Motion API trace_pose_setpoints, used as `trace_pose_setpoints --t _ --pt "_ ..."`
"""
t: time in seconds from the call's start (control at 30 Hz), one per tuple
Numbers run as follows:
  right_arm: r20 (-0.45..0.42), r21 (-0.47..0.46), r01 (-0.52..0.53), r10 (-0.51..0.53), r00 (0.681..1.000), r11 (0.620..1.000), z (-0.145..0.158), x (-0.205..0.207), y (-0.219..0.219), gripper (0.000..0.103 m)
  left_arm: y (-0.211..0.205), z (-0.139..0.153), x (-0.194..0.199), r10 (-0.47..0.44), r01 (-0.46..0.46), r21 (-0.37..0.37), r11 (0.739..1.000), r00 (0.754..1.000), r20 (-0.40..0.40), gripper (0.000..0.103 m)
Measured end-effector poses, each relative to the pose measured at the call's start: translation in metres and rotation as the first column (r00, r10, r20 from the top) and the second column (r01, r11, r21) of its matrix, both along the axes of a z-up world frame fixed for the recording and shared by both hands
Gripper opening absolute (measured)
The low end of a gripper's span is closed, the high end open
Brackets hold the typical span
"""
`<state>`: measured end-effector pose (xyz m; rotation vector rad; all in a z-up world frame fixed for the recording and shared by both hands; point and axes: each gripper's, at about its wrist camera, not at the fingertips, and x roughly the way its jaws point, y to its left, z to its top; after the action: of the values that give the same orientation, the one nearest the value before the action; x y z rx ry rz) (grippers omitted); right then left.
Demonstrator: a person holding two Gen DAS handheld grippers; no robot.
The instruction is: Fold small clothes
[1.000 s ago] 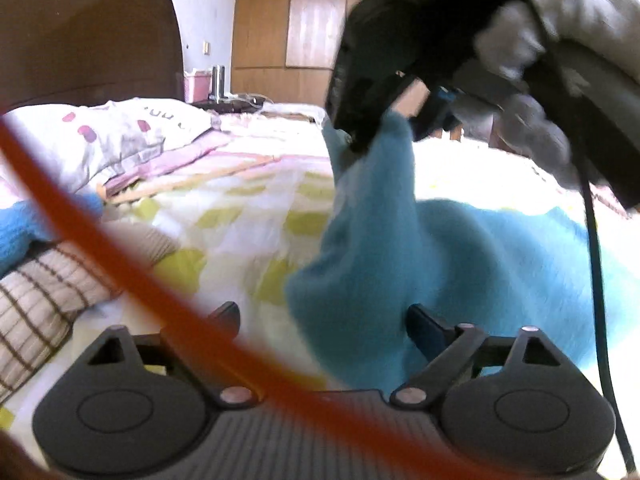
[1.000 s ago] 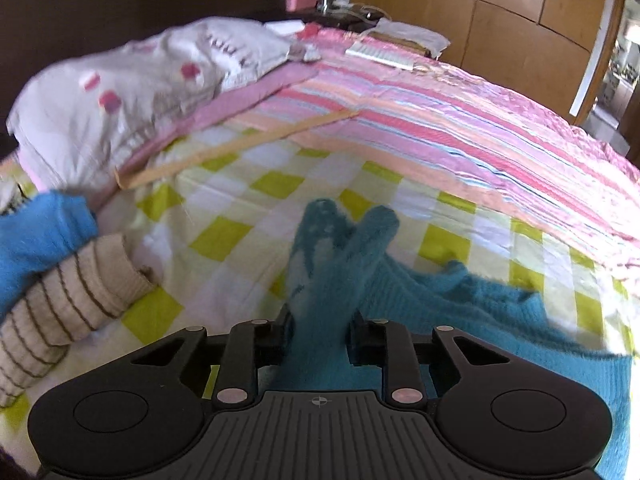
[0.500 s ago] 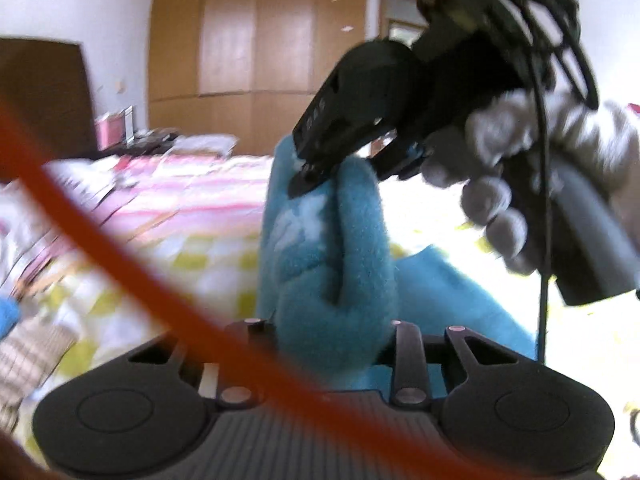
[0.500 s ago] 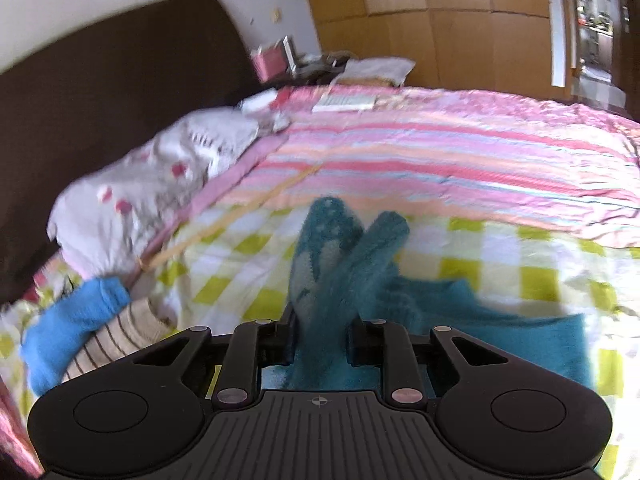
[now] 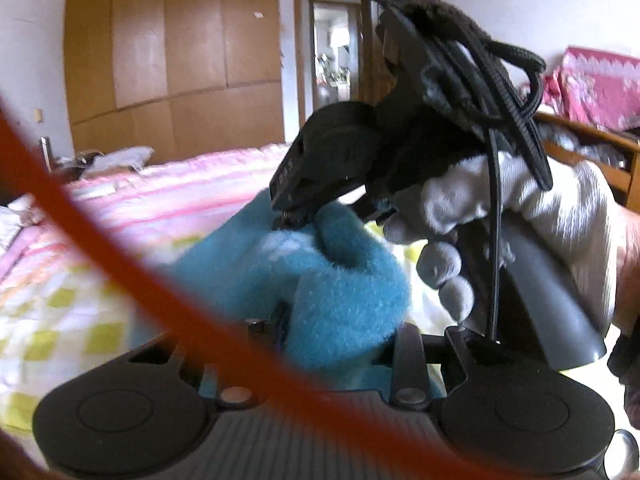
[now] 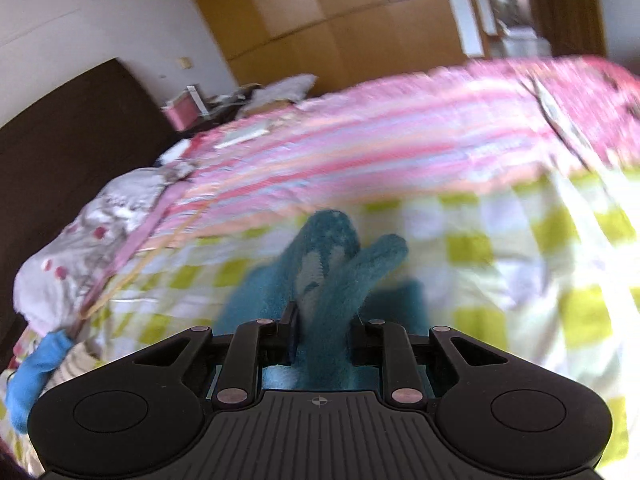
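Note:
A fuzzy teal garment (image 5: 340,288) is lifted above the bed. My left gripper (image 5: 336,332) is shut on a thick bunch of it. My right gripper (image 6: 322,336) is shut on another part of the same teal garment (image 6: 328,264), which sticks up past the fingers in two lobes. In the left wrist view the right gripper (image 5: 296,208) shows from the side, held by a gloved hand (image 5: 520,216), pinching the garment just above my left gripper. The rest of the garment hangs down out of sight.
The bed has a yellow-checked quilt (image 6: 500,264) and pink striped cover (image 6: 380,132). A pillow (image 6: 80,232), a blue cloth (image 6: 32,368) and a striped cloth (image 6: 76,364) lie at left. An orange cord (image 5: 120,248) crosses the left view. Wardrobes (image 5: 180,60) stand behind.
My left gripper closed on the teal garment a second ago. Both grippers have since lifted it higher off the quilt and swung right, close together.

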<state>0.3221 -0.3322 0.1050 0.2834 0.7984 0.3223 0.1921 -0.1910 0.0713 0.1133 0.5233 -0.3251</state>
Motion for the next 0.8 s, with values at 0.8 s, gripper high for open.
trace_pose_setpoints --t 0.8 --pt "0.066 0.174 0.039 -0.051 0.996 0.984 -0.025 -0.133 -0.043 0.048 0.031 -0.009 -0.088 -0.082 0.061 0.233 0.971 0.993 0.080 0.069"
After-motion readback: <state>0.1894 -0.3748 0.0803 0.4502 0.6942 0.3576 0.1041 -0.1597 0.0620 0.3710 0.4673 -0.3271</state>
